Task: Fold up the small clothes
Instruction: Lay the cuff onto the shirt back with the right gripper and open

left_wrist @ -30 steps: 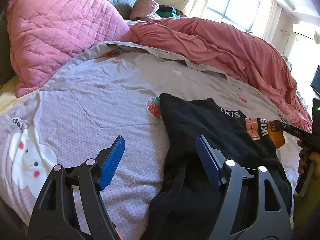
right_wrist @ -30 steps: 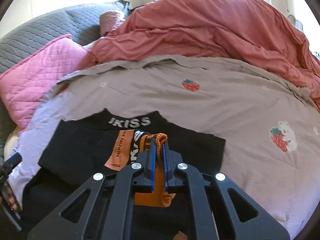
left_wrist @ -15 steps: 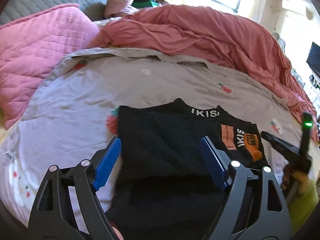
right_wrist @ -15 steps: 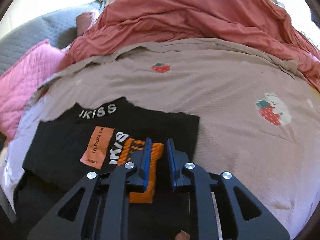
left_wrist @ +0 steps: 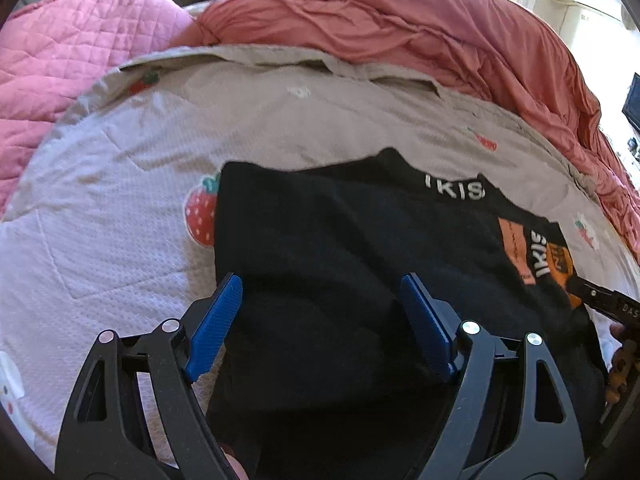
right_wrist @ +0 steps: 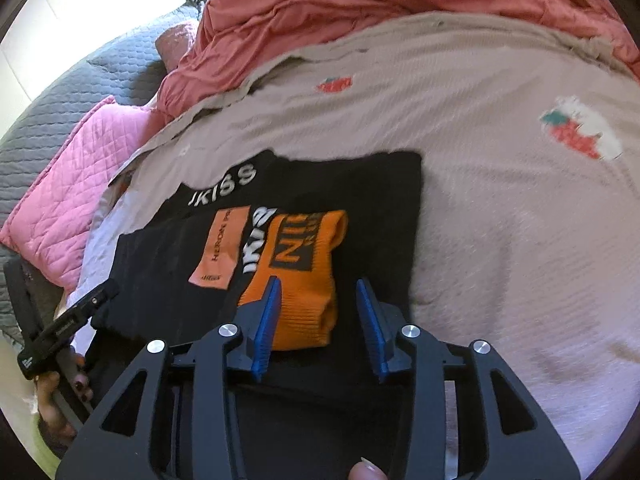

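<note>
A black garment point(left_wrist: 320, 240) with white "IKISS" lettering lies partly folded on the bedspread point(left_wrist: 120, 240). Its orange ribbed cuff point(right_wrist: 308, 264) and an orange label point(right_wrist: 224, 248) rest on top of the black cloth. My right gripper point(right_wrist: 318, 282) hovers low over that cuff. Its jaws are opening, and the cuff lies loose between the blue pads, not pinched. My left gripper point(left_wrist: 320, 284) stands open wide just above the garment's left part, with nothing gripped. In the left wrist view the cuff point(left_wrist: 560, 264) shows at the far right.
A pink quilted pillow point(left_wrist: 60, 60) lies at the back left and a bunched salmon duvet point(left_wrist: 400, 20) runs along the back. The pale bedspread point(right_wrist: 500, 220) with strawberry prints spreads out to the garment's right. A grey padded headboard point(right_wrist: 48, 112) stands behind.
My right gripper went from shut on the orange cuff to open, and the cuff now lies flat on the black cloth. My left gripper moved right over the garment, still open.
</note>
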{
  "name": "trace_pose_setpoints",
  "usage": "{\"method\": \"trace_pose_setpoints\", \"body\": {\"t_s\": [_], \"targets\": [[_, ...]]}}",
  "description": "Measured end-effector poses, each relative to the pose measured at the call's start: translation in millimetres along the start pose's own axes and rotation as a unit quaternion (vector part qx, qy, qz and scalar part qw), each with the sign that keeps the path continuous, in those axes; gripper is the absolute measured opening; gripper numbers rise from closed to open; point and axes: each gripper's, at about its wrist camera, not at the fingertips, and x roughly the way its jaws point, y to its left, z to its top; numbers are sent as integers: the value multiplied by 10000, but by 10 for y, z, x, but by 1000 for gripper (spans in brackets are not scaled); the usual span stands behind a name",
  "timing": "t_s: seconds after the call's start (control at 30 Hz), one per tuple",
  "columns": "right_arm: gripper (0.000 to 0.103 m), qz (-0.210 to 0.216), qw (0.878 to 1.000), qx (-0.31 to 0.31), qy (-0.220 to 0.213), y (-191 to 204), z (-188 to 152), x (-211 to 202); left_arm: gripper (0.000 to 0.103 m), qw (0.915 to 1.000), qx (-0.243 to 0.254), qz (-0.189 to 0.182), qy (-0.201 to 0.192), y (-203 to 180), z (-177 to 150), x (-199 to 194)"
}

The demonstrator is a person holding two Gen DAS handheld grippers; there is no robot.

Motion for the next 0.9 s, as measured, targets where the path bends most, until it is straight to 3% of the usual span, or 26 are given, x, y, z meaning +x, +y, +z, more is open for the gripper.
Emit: {"method": "trace_pose_setpoints", "body": {"t_s": [0.03,0.13,0.33,0.47,0.6,0.87,0.9], "targets": [[20,27,10000,-35,72,32,-17,56,74,10000,-8,22,59,7,-11,35],[10,-144,9997,-158,85,86,-31,98,74,10000,51,48,6,-14,-17,17],[8,-441,9973,-508,-294,140,-5,-187,74,9998,192,-22,-49,-82,-63,-45],[12,-832,9939,-719,50,124,-93,-6,74,9994,295,121,114,-119,-85,45],[17,-995,9921,-756,-43,120,-137,11,74,9995,268,103,100,-104,-93,28],[27,-1064,9886,-844,-645,204,-44,-299,74,9966,95,-194,-794,-71,-17,-401],[32,-1027,9885,-882,-672,241,-17,-300,74,9962,89,-228,-837,-73,-10,-412]]}}
